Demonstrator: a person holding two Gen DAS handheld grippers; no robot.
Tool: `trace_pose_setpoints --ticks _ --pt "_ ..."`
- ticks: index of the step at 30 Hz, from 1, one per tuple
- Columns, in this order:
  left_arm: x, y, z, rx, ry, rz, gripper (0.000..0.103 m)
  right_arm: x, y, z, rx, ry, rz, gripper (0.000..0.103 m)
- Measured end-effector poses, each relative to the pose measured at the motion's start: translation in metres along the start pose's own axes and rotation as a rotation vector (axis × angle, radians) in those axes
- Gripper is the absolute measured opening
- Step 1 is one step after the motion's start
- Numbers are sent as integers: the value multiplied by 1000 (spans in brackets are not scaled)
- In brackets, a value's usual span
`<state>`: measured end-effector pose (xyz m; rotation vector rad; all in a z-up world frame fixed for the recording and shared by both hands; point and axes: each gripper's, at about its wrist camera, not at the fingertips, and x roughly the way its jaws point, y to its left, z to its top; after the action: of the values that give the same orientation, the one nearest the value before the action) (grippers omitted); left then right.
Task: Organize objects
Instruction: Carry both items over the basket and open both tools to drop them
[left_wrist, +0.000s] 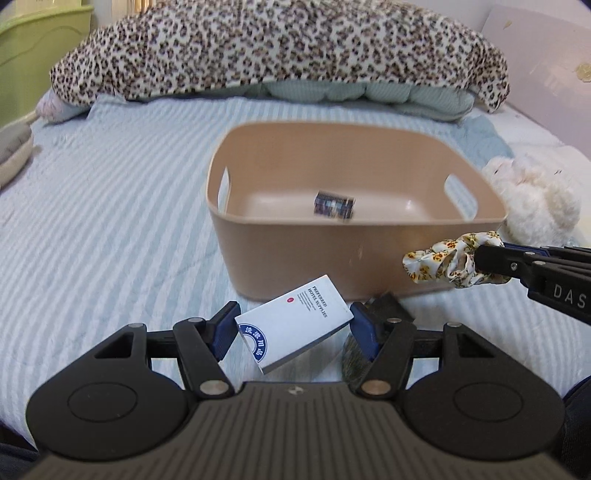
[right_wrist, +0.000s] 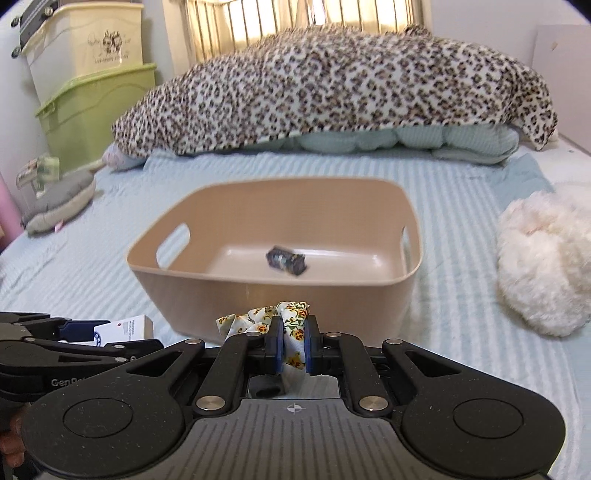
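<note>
A tan plastic basket stands on the striped bed. A small dark patterned object lies on its floor. My left gripper is shut on a white box with blue print, held tilted just in front of the basket; the box also shows in the right wrist view. My right gripper is shut on a floral scrunchie, held before the basket's near wall. The scrunchie also shows at the right in the left wrist view.
A leopard-print blanket lies over pillows behind the basket. A white fluffy toy sits to the basket's right. A grey cushion and green and cream storage bins are at the left. A dark object lies under my left gripper's right finger.
</note>
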<state>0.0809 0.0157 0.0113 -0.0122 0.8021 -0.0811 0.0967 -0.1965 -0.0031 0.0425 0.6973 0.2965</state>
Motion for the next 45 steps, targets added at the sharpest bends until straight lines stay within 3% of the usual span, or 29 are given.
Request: trace_pose_setpoints --ticks 11,21,25,33,41,43,45 --pt "-22 -11 46 19 -127 1 66 -30 -17 37 34 -165 -15 10" --pt "14 -31 85 66 -178 43 66 -9 -31 71 43 -230 -26 10" --pt "47 -37 93 69 -141 47 66 13 -35 73 49 -201 -36 10" --pt "113 -41 88 96 -29 61 66 68 -41 55 37 -61 -61 10" --pt "135 -32 78 55 39 83 67 98 -41 41 29 53 -66 12" --pt "131 -30 79 44 37 86 68 95 -38 43 21 54 -70 17" --pt "123 -29 82 38 29 91 72 90 -37 45 22 47 -72 35"
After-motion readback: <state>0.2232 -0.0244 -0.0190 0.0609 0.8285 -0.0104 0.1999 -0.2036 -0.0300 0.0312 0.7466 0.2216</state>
